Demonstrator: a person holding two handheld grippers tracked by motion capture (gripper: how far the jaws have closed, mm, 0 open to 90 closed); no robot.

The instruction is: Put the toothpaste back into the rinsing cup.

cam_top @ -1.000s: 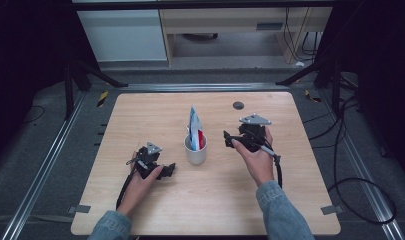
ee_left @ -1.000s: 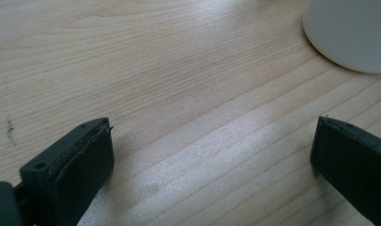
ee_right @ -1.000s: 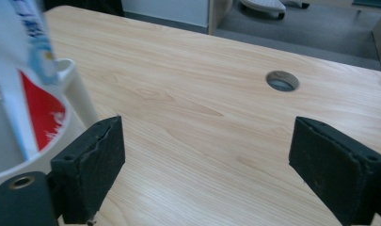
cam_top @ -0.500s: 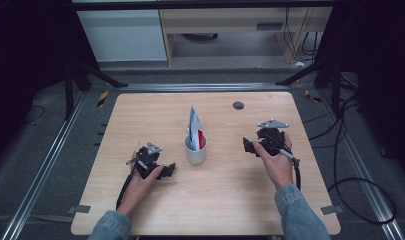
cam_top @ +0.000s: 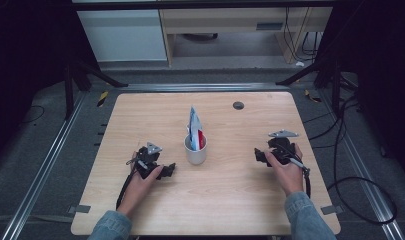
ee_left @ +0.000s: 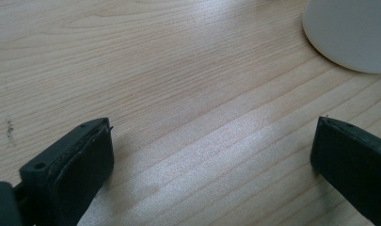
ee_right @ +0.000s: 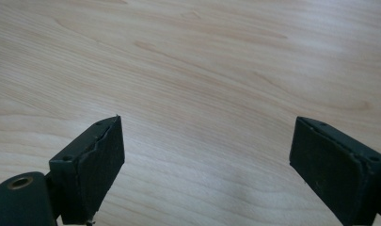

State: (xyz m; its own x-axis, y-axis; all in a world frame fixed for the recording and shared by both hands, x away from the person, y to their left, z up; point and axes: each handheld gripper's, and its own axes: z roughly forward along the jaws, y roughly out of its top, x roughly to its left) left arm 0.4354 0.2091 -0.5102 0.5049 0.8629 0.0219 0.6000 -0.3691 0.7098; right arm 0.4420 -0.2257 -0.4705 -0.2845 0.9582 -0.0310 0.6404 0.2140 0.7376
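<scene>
A white cup [cam_top: 195, 150] stands near the middle of the wooden table [cam_top: 230, 200], with a blue, white and red packet [cam_top: 195, 129] sticking up out of it. My left gripper [cam_top: 166, 171] rests low on the table to the cup's left, jaws wide open and empty; the cup's white side [ee_left: 348, 33] shows at the top right of the left gripper view. To the right of the cup, well apart from it, my right gripper [cam_top: 260, 156] is held open over bare wood [ee_right: 202, 94], with nothing between its fingers [ee_right: 91, 167].
A small dark round disc [cam_top: 238, 105] lies near the table's far edge. Cables [cam_top: 350, 165] trail off the right side. Metal rails [cam_top: 50, 165] flank the table, and cabinets [cam_top: 125, 30] stand beyond it.
My right gripper has drawn away from the cup, moving right and slightly nearer to the person. The left gripper has stayed in place.
</scene>
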